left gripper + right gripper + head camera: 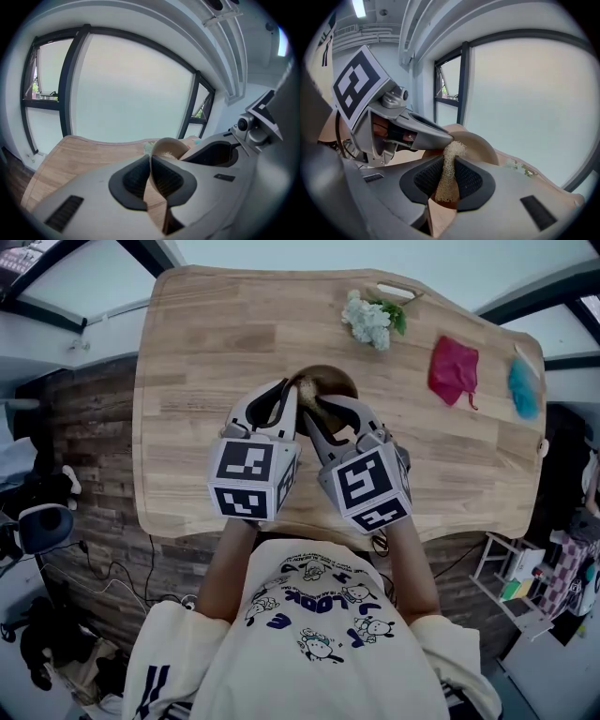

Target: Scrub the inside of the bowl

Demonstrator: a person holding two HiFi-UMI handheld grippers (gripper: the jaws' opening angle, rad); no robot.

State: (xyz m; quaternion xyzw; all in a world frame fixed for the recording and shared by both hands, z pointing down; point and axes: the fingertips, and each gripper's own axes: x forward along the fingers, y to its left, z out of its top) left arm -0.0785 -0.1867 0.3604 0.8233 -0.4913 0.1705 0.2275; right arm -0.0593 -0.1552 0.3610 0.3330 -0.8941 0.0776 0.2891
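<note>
A brown wooden bowl [336, 381] sits on the wooden table [206, 343], near the middle, tipped up between both grippers. My left gripper [292, 395] is shut on the bowl's rim; in the left gripper view the thin bowl wall [168, 147] stands pinched between its pads, at the left gripper [151, 163]. My right gripper [323, 414] is shut on a beige, loofah-like scrubber [452, 149] whose tip lies against the inside of the bowl [480, 140]. In the right gripper view the right gripper [449, 165] faces the left gripper [410, 131], which is close at the left.
White flowers with green leaves [369, 319] lie at the table's far side. A red cloth [453, 369] and a blue fluffy thing [523, 388] lie at the right. Bare tabletop spreads to the left. Large windows stand beyond the table.
</note>
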